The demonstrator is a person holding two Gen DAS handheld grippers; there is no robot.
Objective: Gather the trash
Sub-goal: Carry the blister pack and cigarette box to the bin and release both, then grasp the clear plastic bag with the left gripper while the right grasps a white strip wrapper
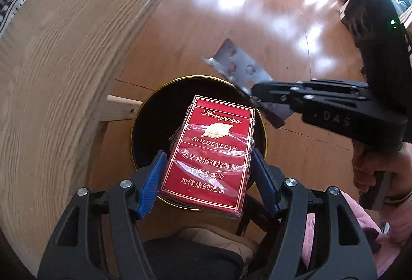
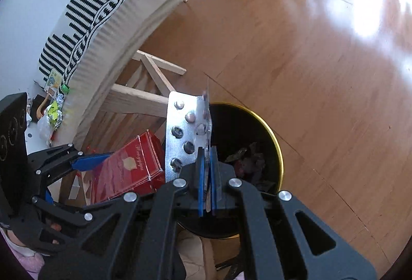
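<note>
My left gripper (image 1: 209, 159) is shut on a red cigarette pack (image 1: 208, 151) and holds it over the black trash bin with a gold rim (image 1: 146, 110) on the floor. My right gripper (image 2: 207, 151) is shut on silver blister packs (image 2: 184, 130) and holds them upright above the bin (image 2: 276, 148). In the left wrist view the right gripper (image 1: 253, 97) comes in from the right with the blister packs (image 1: 238, 65) above the bin's far edge. In the right wrist view the left gripper (image 2: 85, 164) and the red pack (image 2: 128, 166) are at the left.
A round light wooden table (image 1: 64, 48) stands left of the bin, its legs (image 2: 139, 99) beside it. Dark trash (image 2: 247, 159) lies inside the bin. Wrappers and clutter (image 2: 51, 115) lie left of the table. A striped cushion (image 2: 90, 9) is behind it. Wooden floor (image 2: 322, 61) stretches to the right.
</note>
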